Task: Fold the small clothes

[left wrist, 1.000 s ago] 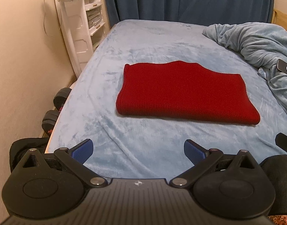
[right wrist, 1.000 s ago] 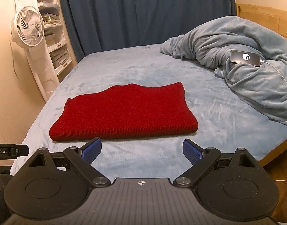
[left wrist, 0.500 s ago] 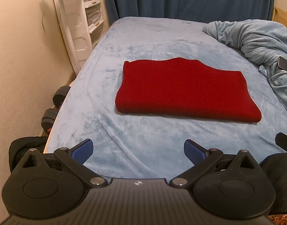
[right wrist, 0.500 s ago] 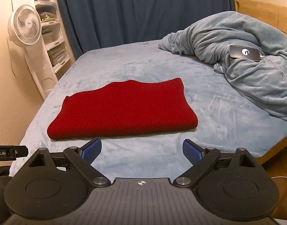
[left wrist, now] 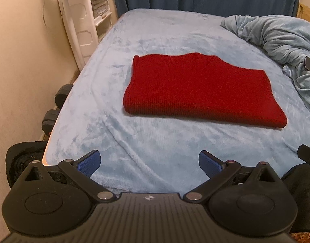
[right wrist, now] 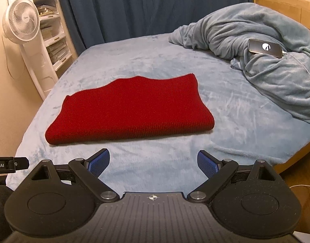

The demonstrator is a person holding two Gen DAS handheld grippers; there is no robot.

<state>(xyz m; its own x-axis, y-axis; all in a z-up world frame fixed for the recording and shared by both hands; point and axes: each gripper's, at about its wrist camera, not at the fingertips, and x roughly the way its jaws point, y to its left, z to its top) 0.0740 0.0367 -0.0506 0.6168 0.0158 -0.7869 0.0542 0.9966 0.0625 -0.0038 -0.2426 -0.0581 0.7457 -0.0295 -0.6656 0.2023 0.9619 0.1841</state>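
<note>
A red knitted garment [left wrist: 199, 89] [right wrist: 130, 109] lies folded into a flat rectangle on the light blue bed cover [left wrist: 146, 141] [right wrist: 155, 162]. My left gripper [left wrist: 149, 165] hovers open over the bed's near edge, well short of the garment's near left side, nothing between its blue pads. My right gripper [right wrist: 153, 164] is also open and empty, a short way back from the garment's near fold. Neither gripper touches the cloth.
A crumpled blue-grey blanket [right wrist: 266, 60] [left wrist: 280, 36] is heaped at the right with a phone [right wrist: 265, 47] on a cable on top. A white fan [right wrist: 21, 24] and shelves [left wrist: 98, 6] stand by the left wall. Dumbbells [left wrist: 53, 109] lie on the floor beside the bed. A dark curtain [right wrist: 151, 6] hangs behind.
Both views have shifted slightly: the garment sits a touch lower and closer in each. The jaws stay open and the garment has not been moved.
</note>
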